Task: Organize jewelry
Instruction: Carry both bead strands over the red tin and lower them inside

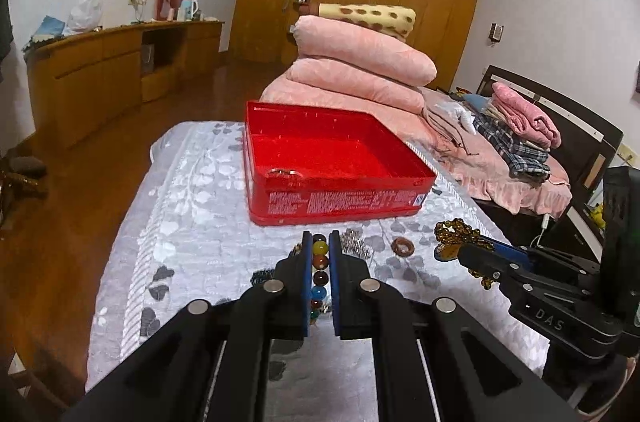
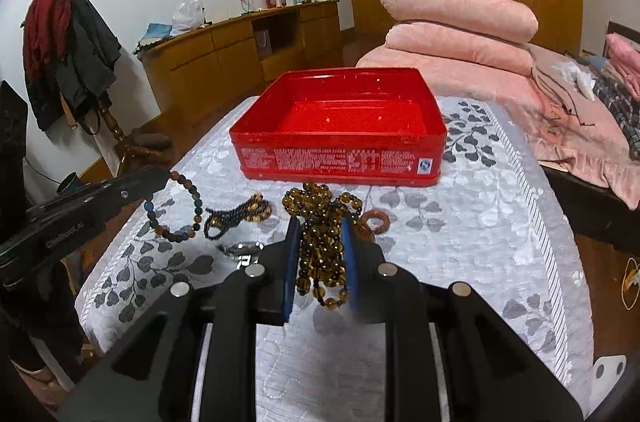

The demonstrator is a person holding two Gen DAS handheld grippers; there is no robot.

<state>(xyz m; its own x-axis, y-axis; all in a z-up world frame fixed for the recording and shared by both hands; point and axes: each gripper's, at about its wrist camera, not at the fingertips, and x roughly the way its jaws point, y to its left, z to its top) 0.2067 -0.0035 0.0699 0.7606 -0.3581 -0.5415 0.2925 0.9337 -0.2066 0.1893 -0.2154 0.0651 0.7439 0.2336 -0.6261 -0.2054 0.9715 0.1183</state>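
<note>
Multicoloured bead bracelet (image 1: pixel 320 264) pinched between the blue pads of the left claw (image 1: pixel 321 242), raised above the leaf-patterned surface (image 1: pixel 192 222); amber bead necklace (image 2: pixel 320 234) bunched in the closed right claw (image 2: pixel 321 226). Red tin (image 2: pixel 340 126), open-topped, stands at 12 o'clock from both claws, a silver ring (image 1: pixel 283 174) inside. A brown ring (image 2: pixel 376 220) and dark bead strand (image 2: pixel 236 214) lie loose on the surface at the necklace's 3 and 9 o'clock.

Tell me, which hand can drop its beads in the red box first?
Probably the right. Its fingers hold the amber beads pointing straight at the red box. The left fingers grip the colourful bracelet about as near, so it's close.
</note>
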